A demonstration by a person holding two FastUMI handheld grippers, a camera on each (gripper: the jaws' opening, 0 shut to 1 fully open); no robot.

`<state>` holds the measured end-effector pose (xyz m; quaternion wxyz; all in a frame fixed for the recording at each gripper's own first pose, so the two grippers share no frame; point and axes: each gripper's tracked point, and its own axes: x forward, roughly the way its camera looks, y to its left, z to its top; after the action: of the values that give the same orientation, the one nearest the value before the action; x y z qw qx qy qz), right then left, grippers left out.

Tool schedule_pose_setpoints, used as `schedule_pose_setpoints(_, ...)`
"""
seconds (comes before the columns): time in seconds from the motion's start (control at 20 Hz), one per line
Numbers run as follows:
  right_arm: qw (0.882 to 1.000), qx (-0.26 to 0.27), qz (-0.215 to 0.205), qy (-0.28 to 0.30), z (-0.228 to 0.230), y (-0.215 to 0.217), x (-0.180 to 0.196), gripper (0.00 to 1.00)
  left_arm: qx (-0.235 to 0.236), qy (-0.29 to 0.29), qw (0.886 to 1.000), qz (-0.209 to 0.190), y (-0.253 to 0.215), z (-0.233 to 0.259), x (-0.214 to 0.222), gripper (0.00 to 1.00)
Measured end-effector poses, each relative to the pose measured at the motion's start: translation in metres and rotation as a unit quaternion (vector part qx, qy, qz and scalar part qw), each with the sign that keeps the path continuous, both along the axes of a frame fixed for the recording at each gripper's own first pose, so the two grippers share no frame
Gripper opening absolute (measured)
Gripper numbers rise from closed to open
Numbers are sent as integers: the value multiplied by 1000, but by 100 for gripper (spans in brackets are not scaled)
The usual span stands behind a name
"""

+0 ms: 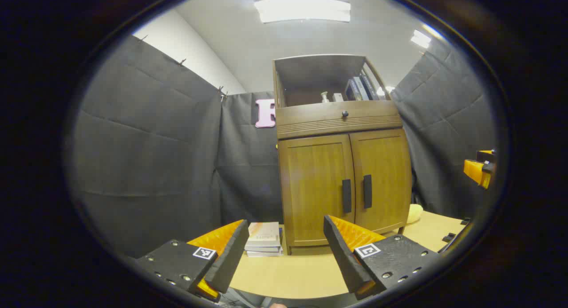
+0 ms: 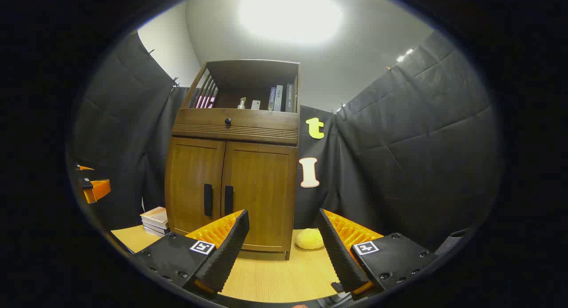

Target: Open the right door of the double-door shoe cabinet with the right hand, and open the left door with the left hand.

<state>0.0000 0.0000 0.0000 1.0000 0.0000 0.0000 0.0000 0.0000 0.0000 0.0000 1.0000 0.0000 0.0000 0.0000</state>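
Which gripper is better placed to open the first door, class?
Right. Both doors are shut, both grippers open and well back. The right gripper points just right of the right door's handle; the left gripper sits below the left door, about equally far.

Both hand-held grippers (image 1: 284, 250) (image 2: 284, 250) hover, jaws spread wide.

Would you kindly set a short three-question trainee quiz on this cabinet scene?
1. True or false: both cabinet doors are shut.
2. What lies left of the cabinet: (a) books, (b) a cup, (c) a shoe?
3. Fill in: the yellow sponge lies on the ___.

Key: 1 true. 2 a. 3 table. Both the left tool and right tool are open, short of the handles.
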Motion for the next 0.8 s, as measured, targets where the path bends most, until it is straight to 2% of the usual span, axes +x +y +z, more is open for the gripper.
schedule_pose_setpoints(0.1,1000,3,-1,2,-1,-1,-2,97,-1,-3,1000,-1,-1,2,-1,97)
schedule_pose_setpoints(0.15,1000,4,-2,3,-1,-2,-5,96,-2,-4,1000,-2,-1,3,-2,100)
schedule_pose_setpoints(0.8,1000,7,1,7,-4,2,3,97,8,-16,1000,-8,-7,8,1,100)
